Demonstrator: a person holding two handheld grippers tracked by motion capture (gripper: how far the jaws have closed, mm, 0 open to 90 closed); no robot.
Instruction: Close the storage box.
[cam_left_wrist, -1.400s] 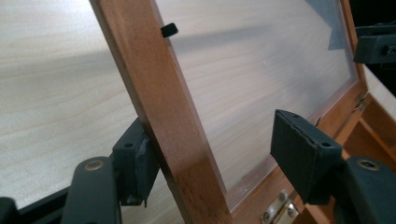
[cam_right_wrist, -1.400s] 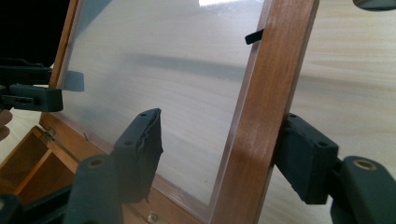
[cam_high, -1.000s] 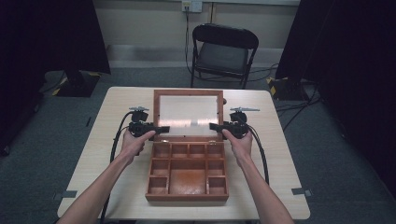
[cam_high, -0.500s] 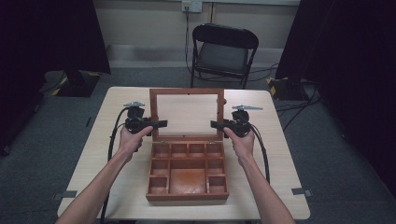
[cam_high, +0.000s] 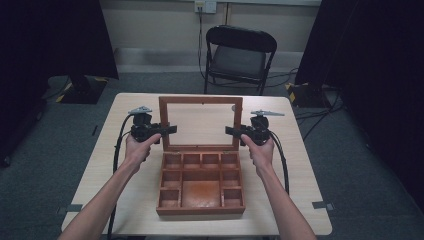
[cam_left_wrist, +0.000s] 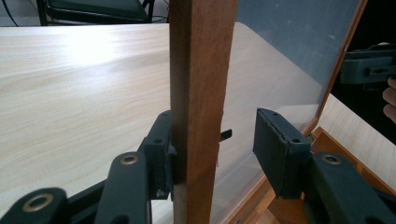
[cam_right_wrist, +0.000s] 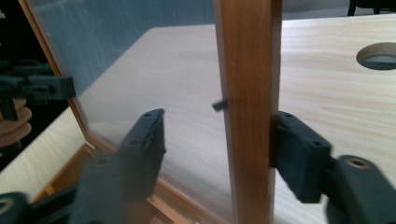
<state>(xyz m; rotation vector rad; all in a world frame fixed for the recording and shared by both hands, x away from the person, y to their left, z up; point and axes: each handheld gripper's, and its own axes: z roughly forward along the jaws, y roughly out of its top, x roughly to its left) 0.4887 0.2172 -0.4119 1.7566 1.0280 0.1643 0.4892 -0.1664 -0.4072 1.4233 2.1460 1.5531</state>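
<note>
Left gripper (cam_high: 169, 129), centre-left: jaws just closing round the left rail of the lid (cam_high: 200, 100), one pad on wood, the other short of it. Lid stands upright behind the box (cam_high: 201, 209), mid-frame. Right gripper (cam_high: 231, 131): jaws just opening, loose round the right rail. I judge the opening done.

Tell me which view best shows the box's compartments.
The high view: the open wooden box lies whole, its compartments all visible below the raised glass lid. The left gripper view catches one corner of the box at lower right; the right gripper view, blurred edges at lower left.
</note>
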